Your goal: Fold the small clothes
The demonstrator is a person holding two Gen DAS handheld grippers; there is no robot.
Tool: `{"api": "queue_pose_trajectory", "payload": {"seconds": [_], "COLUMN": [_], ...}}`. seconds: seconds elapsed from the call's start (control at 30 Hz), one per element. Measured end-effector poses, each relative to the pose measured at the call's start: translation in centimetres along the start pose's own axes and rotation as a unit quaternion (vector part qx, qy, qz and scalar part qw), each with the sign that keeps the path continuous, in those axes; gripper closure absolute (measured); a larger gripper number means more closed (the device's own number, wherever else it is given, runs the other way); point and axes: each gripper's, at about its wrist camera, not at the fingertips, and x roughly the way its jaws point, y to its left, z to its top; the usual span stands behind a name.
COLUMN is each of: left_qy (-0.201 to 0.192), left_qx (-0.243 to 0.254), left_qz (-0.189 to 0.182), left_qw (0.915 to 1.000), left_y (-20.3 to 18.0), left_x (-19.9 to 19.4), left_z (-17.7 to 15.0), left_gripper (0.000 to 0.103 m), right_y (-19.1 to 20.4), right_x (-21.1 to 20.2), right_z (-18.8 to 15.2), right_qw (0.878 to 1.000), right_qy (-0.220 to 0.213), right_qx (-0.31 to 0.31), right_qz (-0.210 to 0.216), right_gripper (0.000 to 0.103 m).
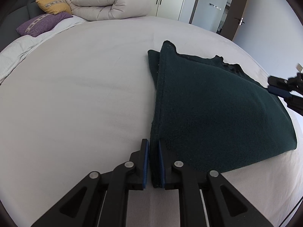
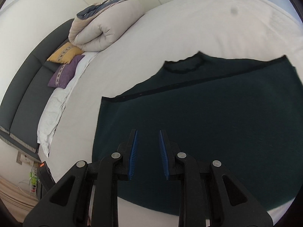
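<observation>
The garment, a dark green knit, lies on the bed toward its right side, already doubled over, with the neckline at the far end. The duvet and pillows sit well apart at the headboard corner.

The left gripper is clamped on the near left corner of the garment; the stacked edge layers stand between the blue pads.

The right gripper hangs above the middle of the garment with jaws slightly apart and nothing between them.

Step in hand, as judged: one fold is laid and the left corner is being held.

Next move, as judged: bring the right gripper to the opposite near corner, close on all layers, then carry both corners toward the neckline, keeping the edges aligned.
</observation>
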Motion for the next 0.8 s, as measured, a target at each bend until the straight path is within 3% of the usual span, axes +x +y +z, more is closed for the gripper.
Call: {"api": "queue_pose_trajectory", "payload": {"seconds": [0.1,0.3,0.4,0.47,0.57,0.67,0.8], "left_qy": [0.001,0.003,0.004,0.004,0.003,0.003,0.002], "left_qx": [0.002,0.003,0.002,0.002,0.003,0.003,0.006], "left_qz": [0.007,0.012,0.012,0.012,0.014,0.013,0.017], "left_qw": [1.0000,0.9999,0.9999,0.9999,0.9999,0.9999,0.9998], "left_y": [-0.2,-0.4,-0.3,-0.3,-0.3,-0.2,-0.3], "left_x": [0.1,0.2,0.2,0.2,0.2,0.3,0.4], "left_z": [0.1,0.1,0.1,0.1,0.1,0.2,0.2], "left_gripper": [0.089,0.089,0.089,0.089,0.089,0.089,0.089], "right_y": [2.5,3.8,2.4,0.6,-4.7,-11.3,-17.3], "right_x": [4.7,14.3,16.0,15.7,13.7,10.5,4.3], "right_z": [1.1,2.3,2.9,4.0,5.5,5.7,5.0], "right_qw": [0.999,0.989,0.986,0.984,0.983,0.969,0.957], "right_qy": [0.032,0.103,0.091,0.065,0.007,-0.045,-0.122], "right_qx": [0.010,0.057,0.078,0.106,0.160,0.226,0.262], "right_qz": [0.033,0.092,0.115,0.126,0.087,0.088,0.037], "right_gripper": [0.081,0.081,0.082,0.082,0.082,0.091,0.090]}}
